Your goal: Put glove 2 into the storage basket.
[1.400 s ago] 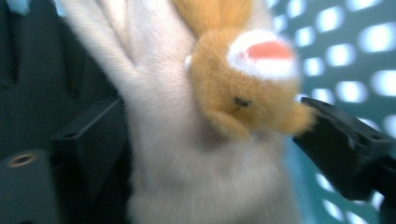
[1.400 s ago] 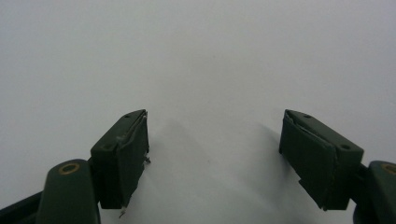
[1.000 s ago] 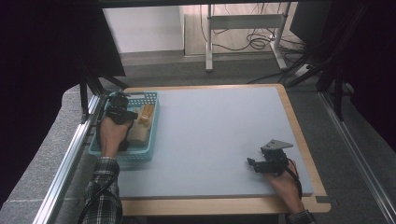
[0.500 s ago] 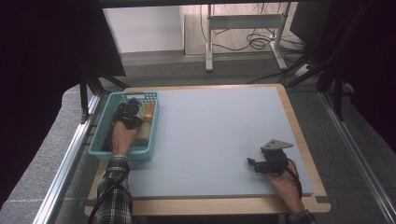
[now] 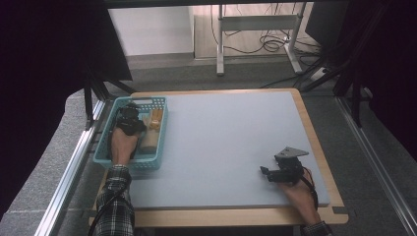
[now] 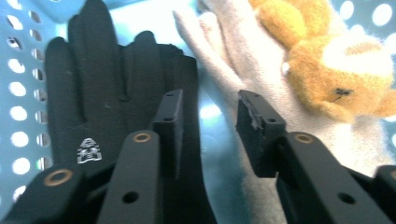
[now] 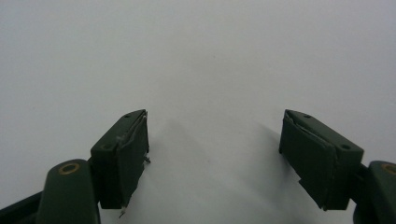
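Item: turquoise perforated plastic basket point(image 5: 153, 162), at the left edge of the grey counter point(image 5: 226, 142). Contents: one black fabric glove point(image 6: 107, 98) lying flat, palm side showing a small white logo; one cream knitted glove point(image 6: 233, 60) just beside it; one orange-and-cream plush toy point(image 6: 327, 60) resting on the cream glove.

My left gripper point(image 6: 208, 128): inside the basket, pointing down at the seam between the two gloves. Jaws have just been opening; they stand a little apart with only bare basket floor between them, nothing pinched. One jaw sits over the black glove's edge, the other over the cream glove.

My right gripper point(image 7: 215, 154): spread wide, empty, idle over bare counter at the near right.

Handling note, as I judge it: choose one glove, shift sideways so both pads straddle a single fold of its fabric, press down to the floor, then close, so the neighbouring glove is not dragged along.

Change since the earlier frames: my left hand has sunk deeper into the basket; the right has not moved.
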`<state>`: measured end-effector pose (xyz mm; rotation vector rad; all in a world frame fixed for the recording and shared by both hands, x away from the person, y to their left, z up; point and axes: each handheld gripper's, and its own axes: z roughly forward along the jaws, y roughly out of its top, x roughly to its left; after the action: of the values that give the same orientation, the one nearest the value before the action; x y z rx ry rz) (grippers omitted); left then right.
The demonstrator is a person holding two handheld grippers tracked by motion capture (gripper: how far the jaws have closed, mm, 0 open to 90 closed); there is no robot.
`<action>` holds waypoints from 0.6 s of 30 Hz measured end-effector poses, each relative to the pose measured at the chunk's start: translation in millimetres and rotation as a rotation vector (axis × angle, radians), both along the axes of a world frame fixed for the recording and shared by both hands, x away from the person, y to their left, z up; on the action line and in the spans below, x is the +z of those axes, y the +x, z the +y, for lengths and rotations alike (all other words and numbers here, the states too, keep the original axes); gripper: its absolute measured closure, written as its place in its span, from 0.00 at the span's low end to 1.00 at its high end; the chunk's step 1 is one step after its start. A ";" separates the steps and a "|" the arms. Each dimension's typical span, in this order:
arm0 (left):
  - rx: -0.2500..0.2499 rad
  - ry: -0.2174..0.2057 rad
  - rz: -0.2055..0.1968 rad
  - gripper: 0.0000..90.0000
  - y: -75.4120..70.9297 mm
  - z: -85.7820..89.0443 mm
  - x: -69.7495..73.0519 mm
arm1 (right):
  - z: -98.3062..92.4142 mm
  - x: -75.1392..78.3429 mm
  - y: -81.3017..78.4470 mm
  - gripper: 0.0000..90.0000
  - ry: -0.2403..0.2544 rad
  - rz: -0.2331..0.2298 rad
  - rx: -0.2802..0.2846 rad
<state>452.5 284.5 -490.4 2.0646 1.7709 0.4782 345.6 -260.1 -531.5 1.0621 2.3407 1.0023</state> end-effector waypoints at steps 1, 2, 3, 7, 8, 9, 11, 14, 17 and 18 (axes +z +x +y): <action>0.002 -0.003 -0.007 0.64 -0.7 1.1 0.5 | 0.0 0.0 0.0 0.26 0.000 0.000 0.000; 0.006 -0.007 -0.009 0.63 -1.4 1.8 1.2 | 0.0 0.0 0.0 0.26 0.000 0.000 0.000; 0.003 -0.005 -0.014 0.63 -2.0 3.0 1.9 | 0.0 0.0 0.0 0.26 0.000 0.000 0.000; 0.010 -0.012 -0.029 0.56 -5.1 7.0 3.6 | 0.0 0.0 0.0 0.26 0.000 0.000 0.000; 0.012 -0.013 -0.032 0.55 -6.0 8.3 4.1 | 0.0 0.0 0.0 0.26 0.000 0.000 0.000; 0.016 -0.017 -0.038 0.53 -6.9 9.6 4.4 | 0.0 0.0 0.0 0.26 0.000 0.000 0.000; 0.023 -0.027 -0.044 0.49 -8.7 12.4 5.1 | 0.0 0.0 0.0 0.26 0.000 0.000 0.000; 0.023 -0.037 -0.056 0.45 -11.8 16.0 6.1 | 0.0 0.0 0.0 0.26 -0.001 0.000 0.000; 0.021 -0.057 -0.068 0.41 -15.5 18.9 7.7 | 0.1 0.0 -0.1 0.26 0.000 0.000 0.000; 0.018 -0.066 -0.075 0.40 -16.6 19.9 8.2 | 0.0 0.0 -0.1 0.26 -0.001 0.000 0.000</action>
<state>435.9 304.4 -482.2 1.9618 1.7399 0.4894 345.6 -260.0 -531.4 1.0618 2.3404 1.0015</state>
